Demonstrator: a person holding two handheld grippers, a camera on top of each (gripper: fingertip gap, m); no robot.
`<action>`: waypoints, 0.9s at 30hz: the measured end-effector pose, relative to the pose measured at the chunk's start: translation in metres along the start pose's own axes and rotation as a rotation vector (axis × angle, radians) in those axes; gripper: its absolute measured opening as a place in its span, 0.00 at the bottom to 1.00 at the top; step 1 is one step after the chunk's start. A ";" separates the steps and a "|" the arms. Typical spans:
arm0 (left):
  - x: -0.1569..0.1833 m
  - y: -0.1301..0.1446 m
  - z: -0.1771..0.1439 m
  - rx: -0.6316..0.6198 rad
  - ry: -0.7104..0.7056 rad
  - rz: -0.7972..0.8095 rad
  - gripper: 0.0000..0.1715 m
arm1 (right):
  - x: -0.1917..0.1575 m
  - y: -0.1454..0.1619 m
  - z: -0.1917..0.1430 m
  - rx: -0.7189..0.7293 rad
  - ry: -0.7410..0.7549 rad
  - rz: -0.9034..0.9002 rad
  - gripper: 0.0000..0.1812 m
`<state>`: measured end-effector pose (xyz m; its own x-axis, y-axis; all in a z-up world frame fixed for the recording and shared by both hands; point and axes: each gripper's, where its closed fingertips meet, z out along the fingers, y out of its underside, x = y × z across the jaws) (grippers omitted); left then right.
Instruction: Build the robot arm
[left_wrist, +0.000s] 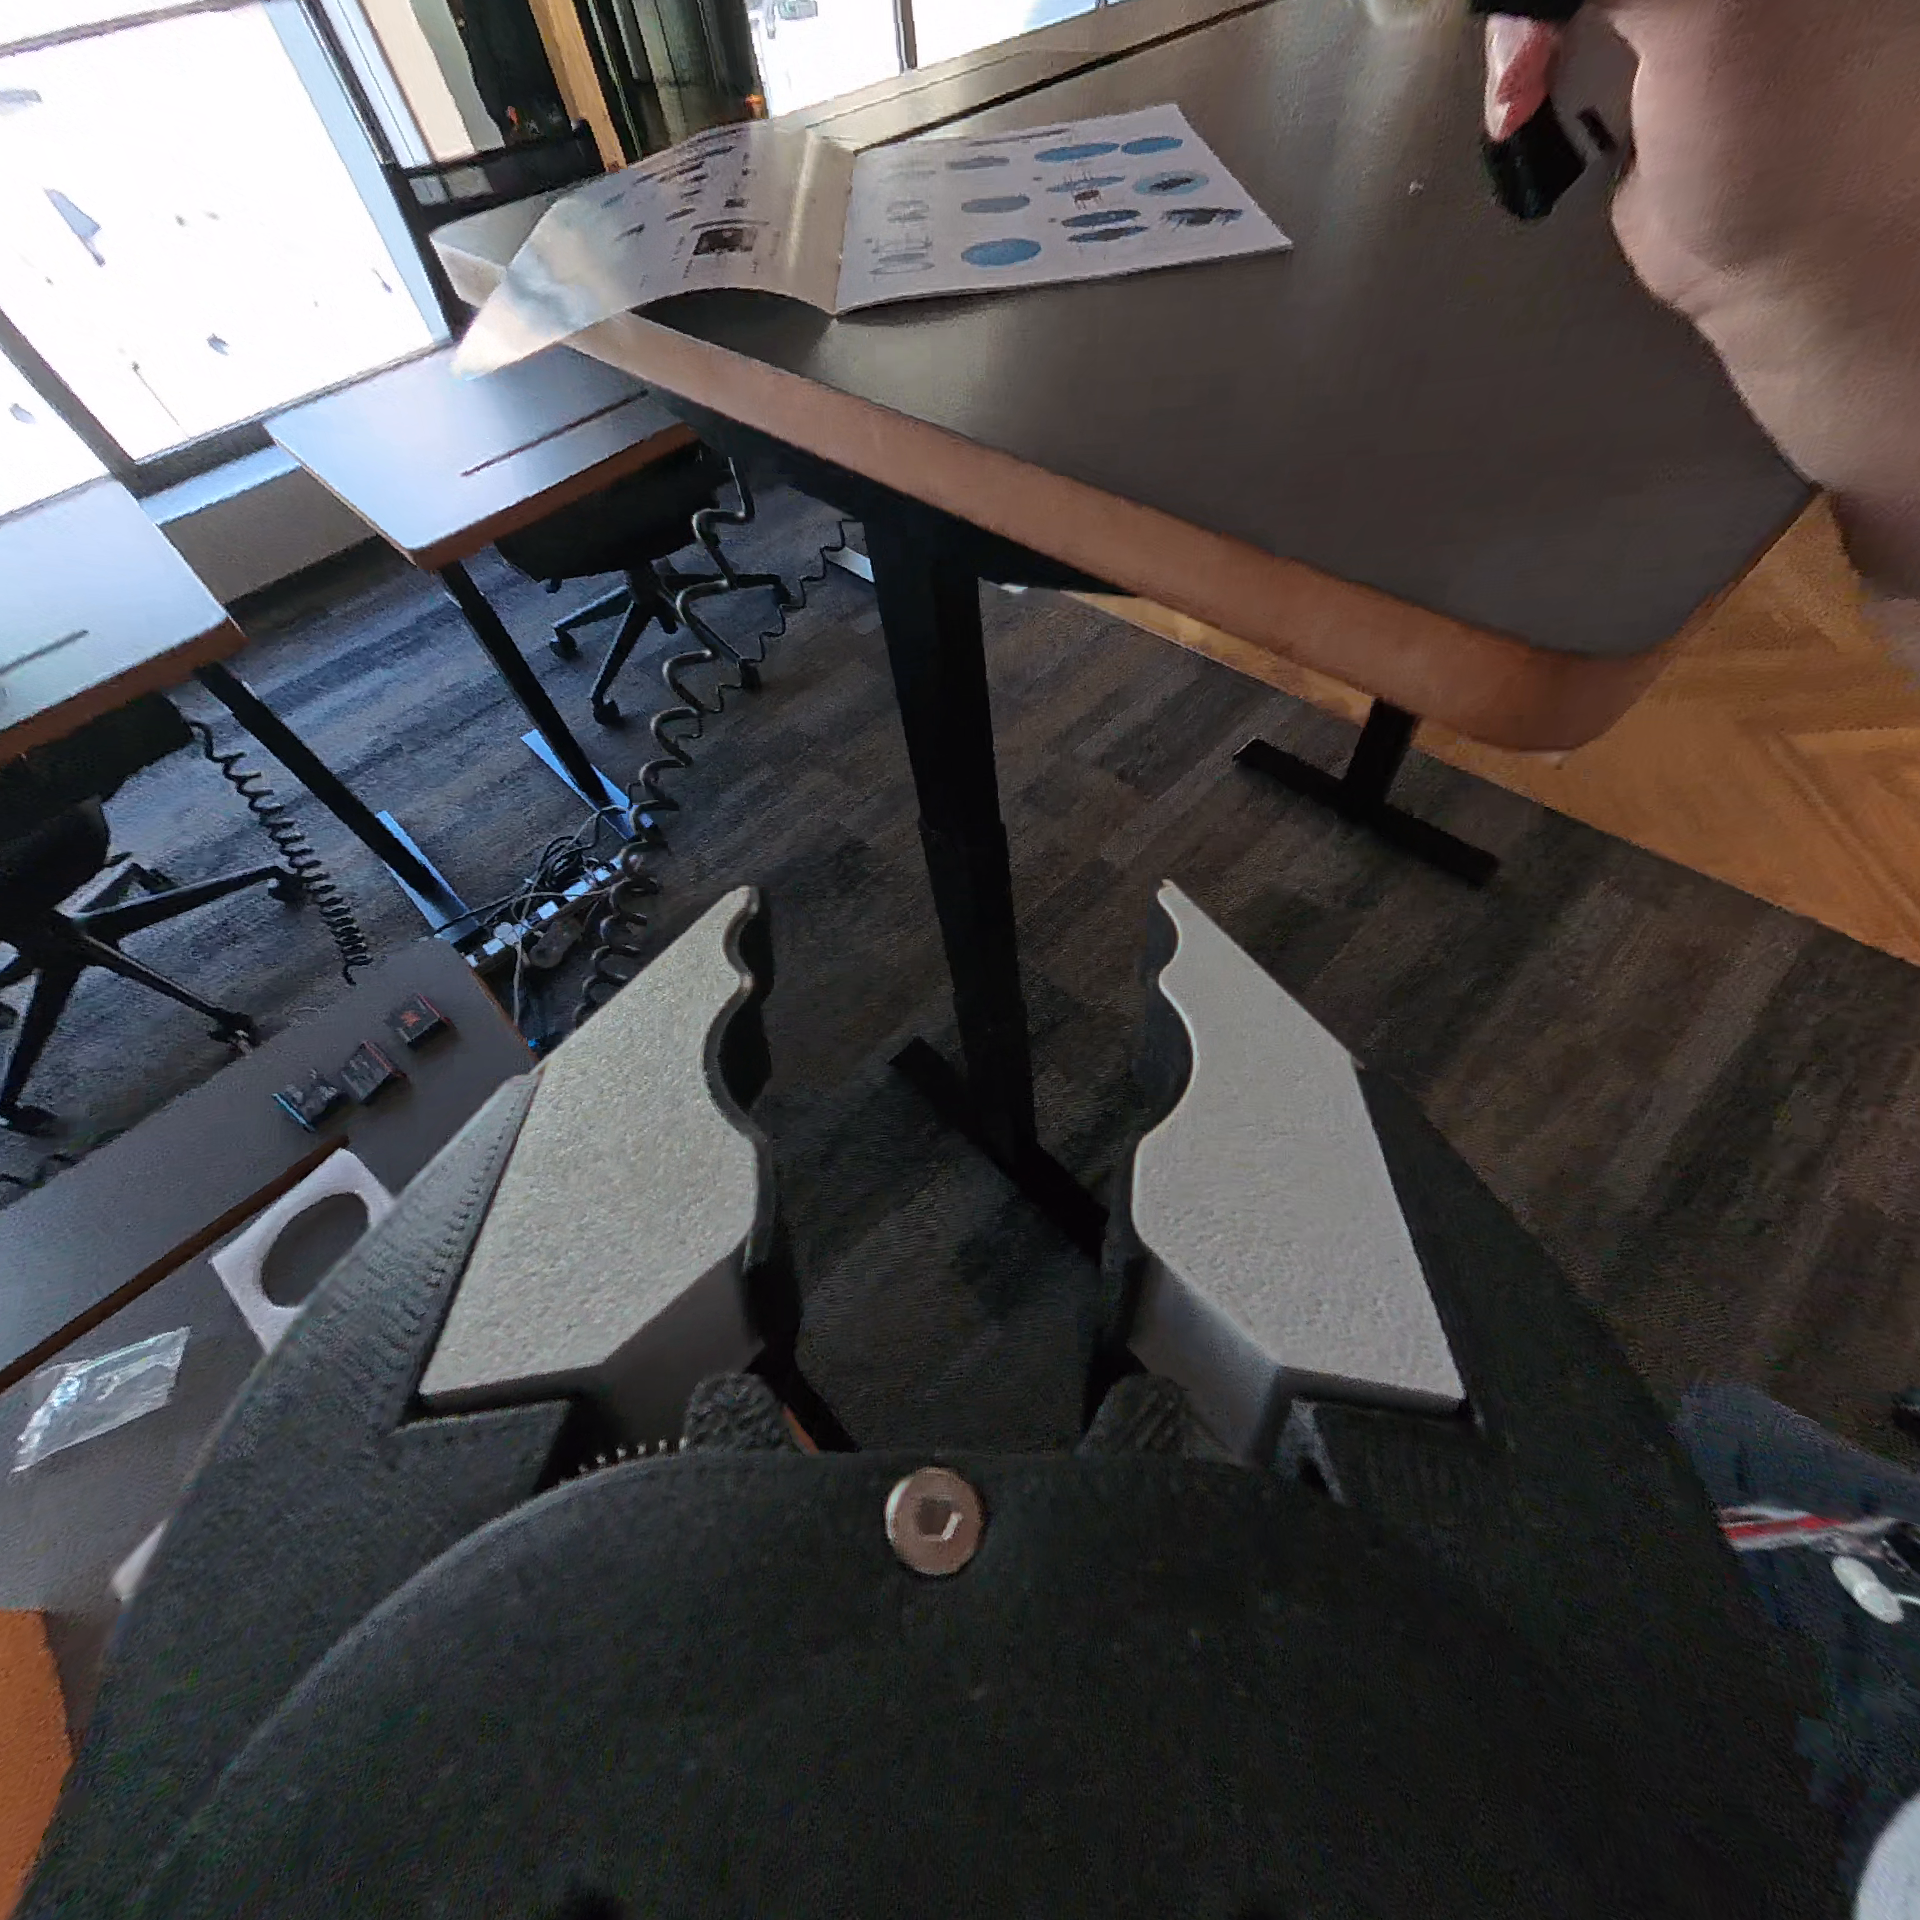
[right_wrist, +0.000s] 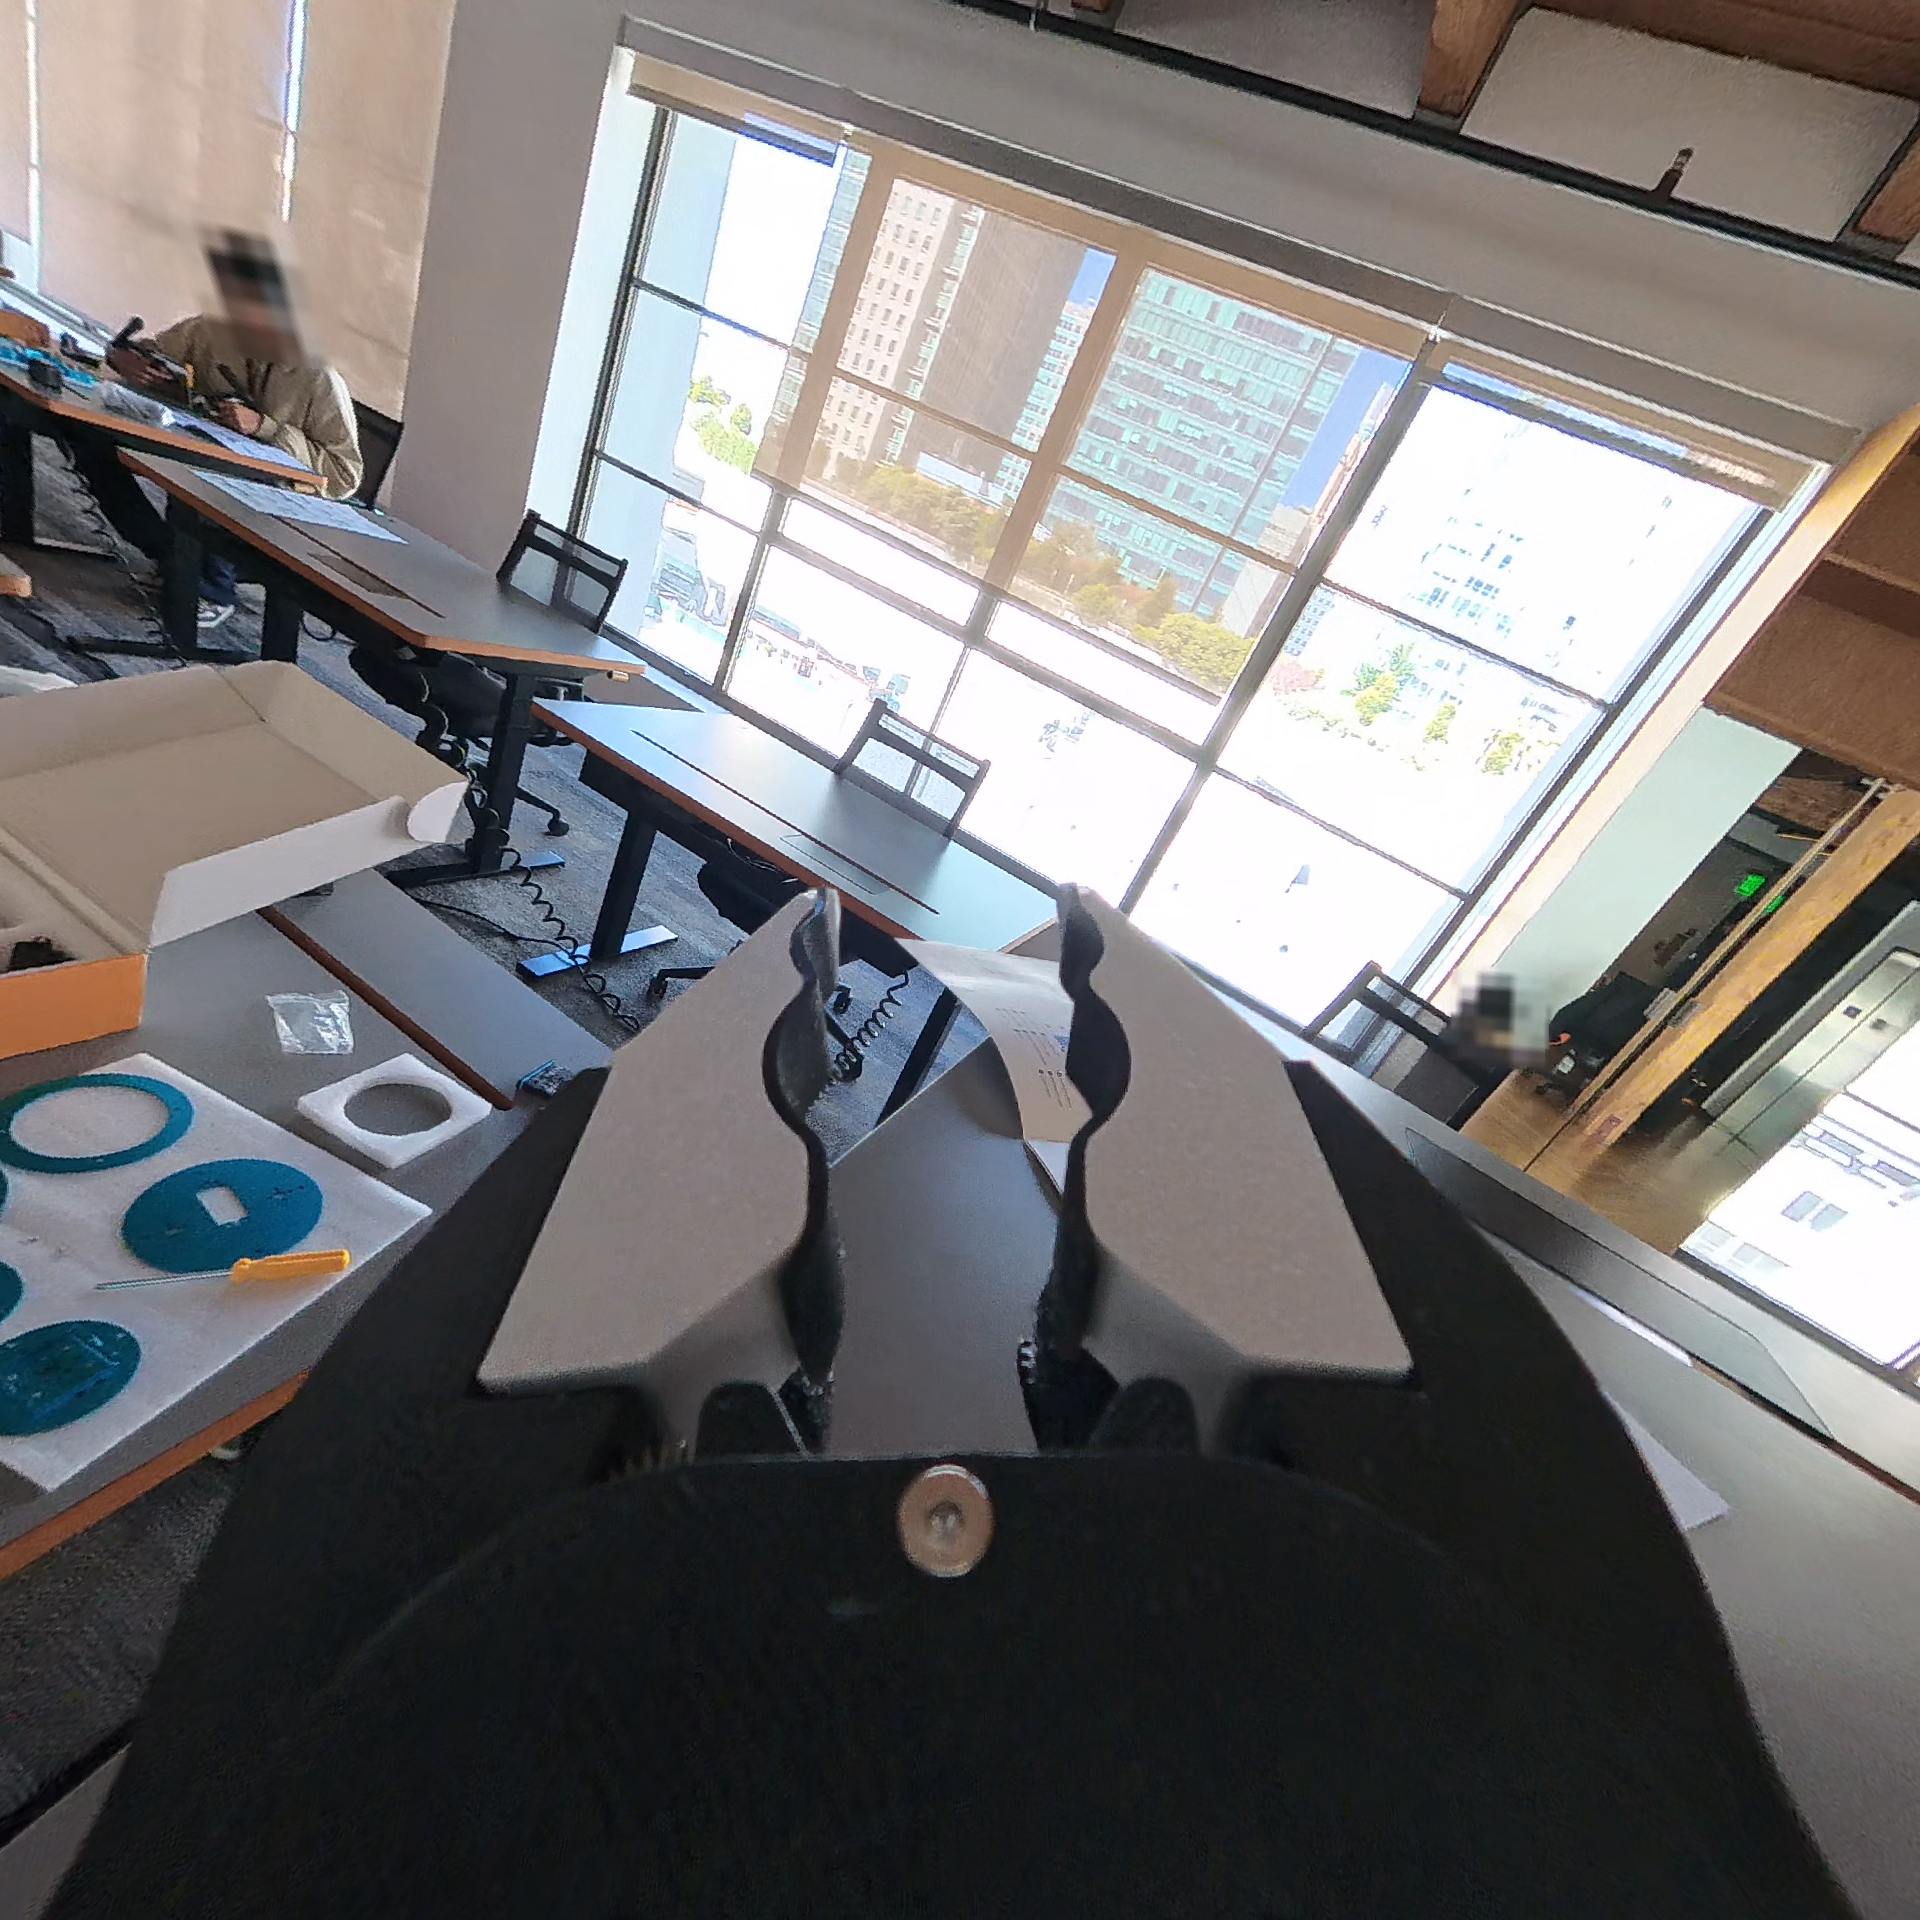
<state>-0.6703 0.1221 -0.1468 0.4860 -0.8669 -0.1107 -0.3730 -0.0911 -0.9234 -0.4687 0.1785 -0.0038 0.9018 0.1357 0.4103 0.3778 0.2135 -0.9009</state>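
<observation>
We see two hand-held grippers, each with grey fingers on a black body, and neither holds anything.

The left gripper has its fingers spread wide apart. It hangs in the air below desk height, aimed at the dark carpeted floor and the black metal leg of a dark-topped desk with a tan wooden edge. On that desk lies an open printed booklet showing blue discs, well apart from the gripper. At the upper right, a person's hand grips a black handle.

The right gripper also has its fingers apart, with a narrower gap. It is tilted upward toward a large gridded window, above a grey desktop. Between its fingertips, farther off, a white sheet of paper shows. To its left, on a white foam sheet, lie teal round plates and a yellow-handled screwdriver. Near them are a white foam square with a round hole, a small clear plastic bag and an open white cardboard box.
</observation>
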 end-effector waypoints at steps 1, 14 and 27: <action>-0.001 0.008 -0.002 0.025 0.000 0.028 0.39 | -0.006 -0.003 -0.001 0.007 -0.014 -0.014 0.22; -0.042 0.152 -0.141 -0.041 0.099 -0.048 0.29 | -0.249 -0.069 -0.082 -0.178 -0.343 0.092 0.09; -0.071 0.372 -0.255 -0.116 -0.098 -0.172 0.20 | -0.483 0.155 -0.032 -0.796 -0.680 -0.456 0.02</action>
<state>-1.0448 0.0252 -0.3887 0.6229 -0.7823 0.0042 -0.3636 -0.2942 -0.8839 -0.8391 0.1154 -0.3459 0.4377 0.7507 0.4949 0.8854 -0.2639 -0.3827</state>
